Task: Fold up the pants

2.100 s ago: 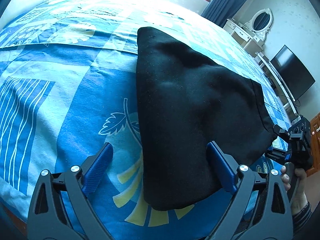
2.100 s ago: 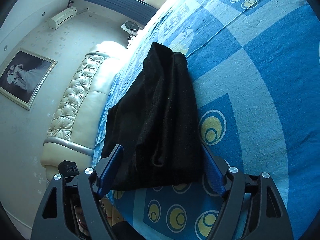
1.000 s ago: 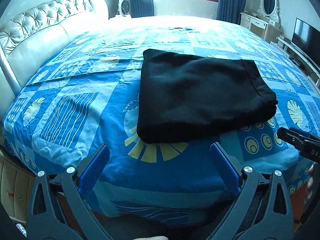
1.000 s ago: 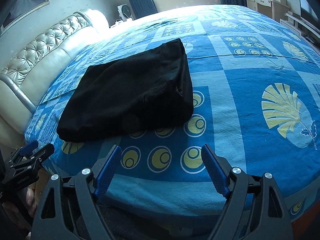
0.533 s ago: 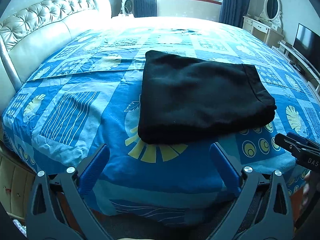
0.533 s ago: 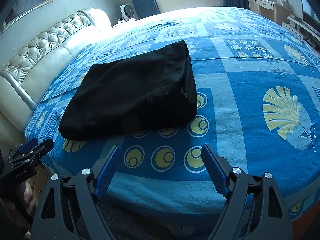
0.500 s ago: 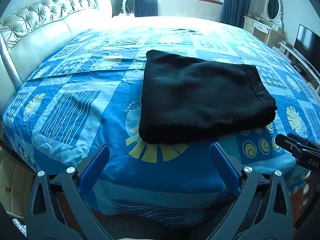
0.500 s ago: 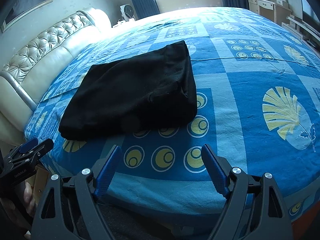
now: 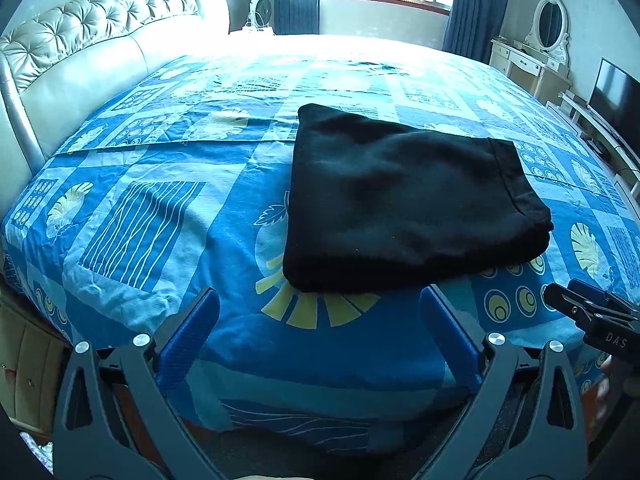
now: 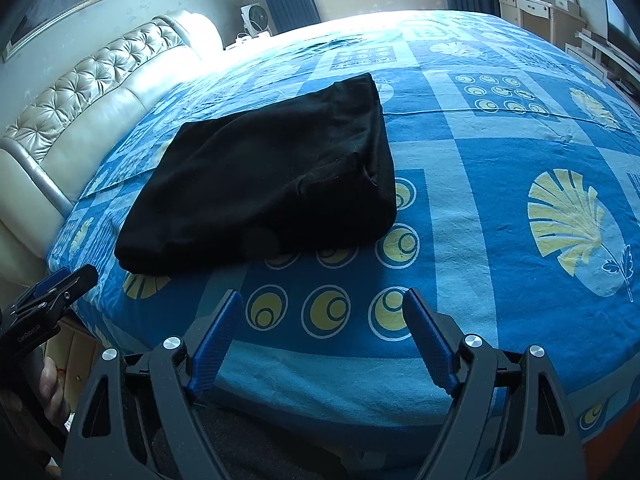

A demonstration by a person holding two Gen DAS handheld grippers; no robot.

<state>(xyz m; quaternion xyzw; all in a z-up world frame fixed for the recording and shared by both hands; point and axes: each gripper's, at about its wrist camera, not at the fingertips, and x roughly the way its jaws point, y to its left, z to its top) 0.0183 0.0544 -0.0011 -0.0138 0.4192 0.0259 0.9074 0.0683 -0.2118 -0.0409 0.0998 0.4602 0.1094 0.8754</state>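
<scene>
On the bed (image 9: 168, 216), near its front edge, we've got the black pants (image 9: 400, 200) lying as a compact folded stack, roughly rectangular, resting flat on the blue patterned cover. Waistband end looks to be toward the right side, w/ a seam visible there; the layered edges show best from the right wrist view.

Left gripper (image 9: 320, 328) is wide apart w/ nothing between the blue pads, held short of the bed edge, well clear of the fabric. Right gripper (image 10: 320, 324) same: spread, empty, over the cover just in front of the stack, not touching it.

Handling, as we judge it: soft, thick-ish knit or fleece, light, not fragile, not slippery; it'll sag and layers will shift if pinched at only one ply. If we need another fold or a tidy-up, best to pinch all layers together at the two near corners (image 10: 132, 256), one gripper each, and lift evenly. Fold looks about done to us.
</scene>
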